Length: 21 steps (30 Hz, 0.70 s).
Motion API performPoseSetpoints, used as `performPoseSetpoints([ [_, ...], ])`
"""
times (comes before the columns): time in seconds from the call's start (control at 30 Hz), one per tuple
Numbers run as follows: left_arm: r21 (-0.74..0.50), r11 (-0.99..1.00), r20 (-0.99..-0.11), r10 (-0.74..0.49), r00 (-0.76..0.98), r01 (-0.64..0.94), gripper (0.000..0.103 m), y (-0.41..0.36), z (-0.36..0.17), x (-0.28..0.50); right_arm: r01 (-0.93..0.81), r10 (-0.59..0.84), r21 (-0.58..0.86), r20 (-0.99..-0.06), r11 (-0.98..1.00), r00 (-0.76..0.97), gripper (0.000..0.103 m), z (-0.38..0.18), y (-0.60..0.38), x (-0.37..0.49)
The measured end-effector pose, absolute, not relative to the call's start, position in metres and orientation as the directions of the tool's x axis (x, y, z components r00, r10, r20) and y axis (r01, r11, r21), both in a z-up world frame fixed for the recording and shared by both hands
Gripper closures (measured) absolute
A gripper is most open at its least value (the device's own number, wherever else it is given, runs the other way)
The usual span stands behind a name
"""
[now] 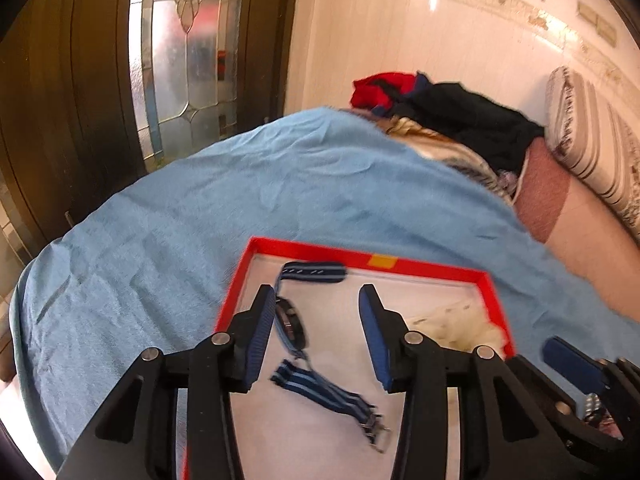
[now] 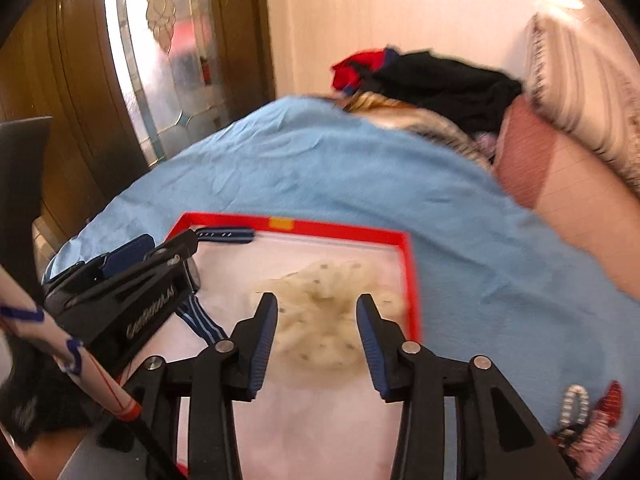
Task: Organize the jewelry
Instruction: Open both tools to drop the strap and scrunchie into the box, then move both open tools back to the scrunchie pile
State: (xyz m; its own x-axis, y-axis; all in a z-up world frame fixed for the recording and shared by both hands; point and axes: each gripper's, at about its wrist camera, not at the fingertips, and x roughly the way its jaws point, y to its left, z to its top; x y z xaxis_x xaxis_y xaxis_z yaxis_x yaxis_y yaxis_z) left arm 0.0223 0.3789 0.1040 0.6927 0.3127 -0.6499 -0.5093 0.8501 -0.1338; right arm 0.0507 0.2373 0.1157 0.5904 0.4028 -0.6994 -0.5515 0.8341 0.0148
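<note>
A red-rimmed tray point(image 1: 404, 261) with a white floor lies on the blue bedspread. A watch with a blue striped strap point(image 1: 294, 330) lies inside it at the left. My left gripper point(image 1: 318, 334) is open and empty just above the watch, its left finger beside the dial. A cream scrunchie point(image 2: 320, 320) lies in the tray point(image 2: 352, 232) at the right. My right gripper point(image 2: 316, 338) is open and empty over the scrunchie. Sparkly hair clips and red fabric pieces point(image 2: 588, 420) lie on the spread right of the tray.
Blue bedspread point(image 1: 240, 200) covers the bed. A pile of red and black clothes point(image 1: 448, 112) and a striped pillow point(image 1: 592, 140) lie at the far end. A wooden door with leaded glass point(image 1: 180, 48) stands at the left.
</note>
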Motion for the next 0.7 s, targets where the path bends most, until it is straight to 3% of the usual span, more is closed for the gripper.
performPoseSetpoints([
  [0.23, -0.13, 0.907, -0.576, 0.26, 0.775, -0.401, 0.056, 0.32, 0.131, 0.018, -0.464, 0.34, -0.025, -0.644, 0.886, 0.685, 0.049, 0.145, 0.161, 0.014],
  [0.5, -0.138, 0.969, -0.564, 0.092, 0.821, -0.203, 0.045, 0.229, 0.141, 0.007, -0.312, 0.194, -0.086, -0.623, 0.946, 0.758, 0.034, 0.147, 0.054, -0.032],
  [0.6, -0.123, 0.98, -0.569, 0.062, 0.82, -0.159, 0.045, 0.203, 0.141, 0.002, -0.262, 0.129, -0.134, -0.609, 0.956, 0.783, 0.034, 0.141, 0.02, -0.049],
  [0.67, -0.121, 0.984, -0.572, 0.038, 0.82, -0.131, 0.045, 0.187, 0.14, -0.004, -0.239, 0.098, -0.157, -0.605, 0.958, 0.79, 0.044, 0.137, -0.002, -0.06],
  [0.7, -0.115, 0.987, -0.575, 0.027, 0.818, -0.114, 0.045, 0.176, 0.139, -0.009, -0.234, 0.095, -0.154, -0.607, 0.96, 0.789, 0.066, 0.135, -0.011, -0.065],
])
